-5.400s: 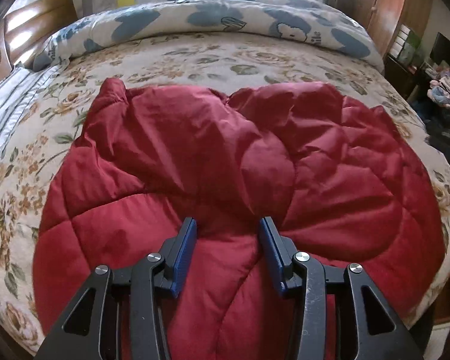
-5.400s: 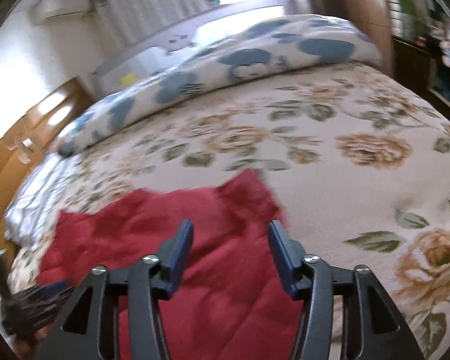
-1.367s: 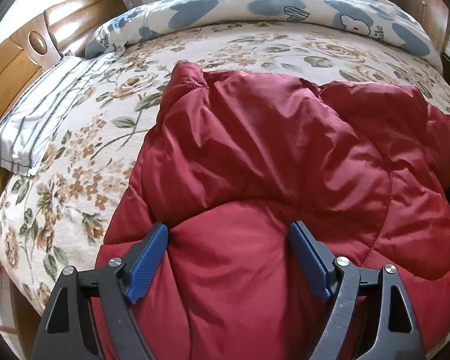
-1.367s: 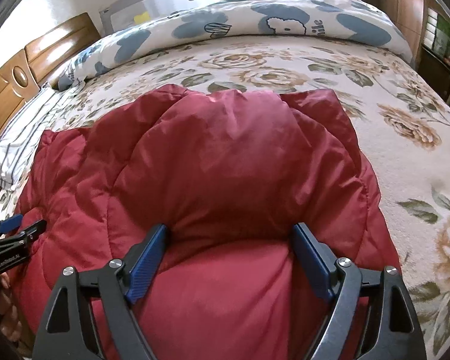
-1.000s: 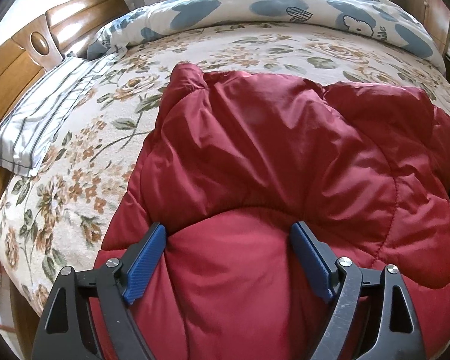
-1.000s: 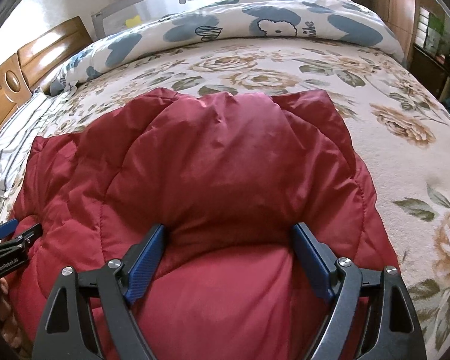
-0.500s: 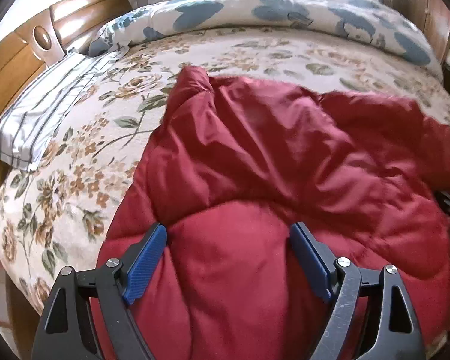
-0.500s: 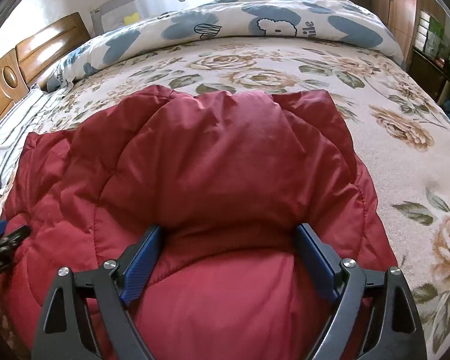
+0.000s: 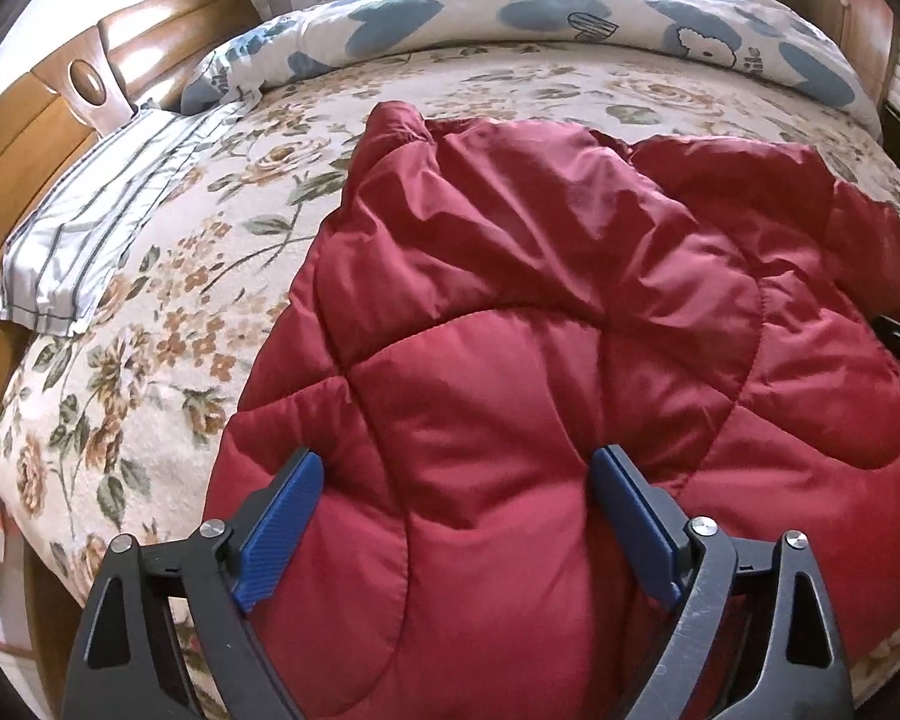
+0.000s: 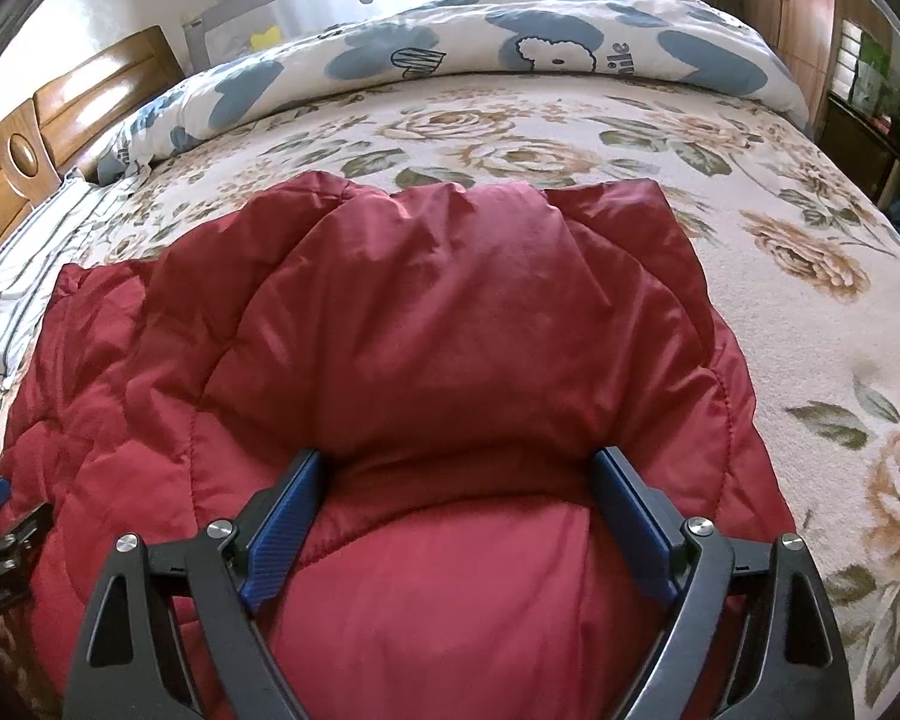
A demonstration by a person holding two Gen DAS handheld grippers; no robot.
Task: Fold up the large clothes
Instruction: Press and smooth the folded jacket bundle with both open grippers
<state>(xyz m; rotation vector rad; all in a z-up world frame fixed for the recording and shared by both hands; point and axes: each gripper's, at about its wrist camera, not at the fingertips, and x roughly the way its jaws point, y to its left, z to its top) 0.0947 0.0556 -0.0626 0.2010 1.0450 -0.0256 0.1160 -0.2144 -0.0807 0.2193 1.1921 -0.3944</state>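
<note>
My left hand-held gripper (image 9: 456, 480) is opening its jaws wider, released, with the red quilted coat (image 9: 570, 330) bulging between the blue pads but not pinched. Compared with a second ago, the coat's near panel has relaxed and spread below this gripper, so I judge the last fold has been let go. My right hand-held gripper (image 10: 459, 480) hangs wide apart too, gripping nothing, the coat puffed up between and ahead of its fingers. The coat lies doubled on the floral bed (image 10: 810, 360), beyond both grippers, lumpy at its far edge. I'd say the next fold needs a fresh grasp.
</note>
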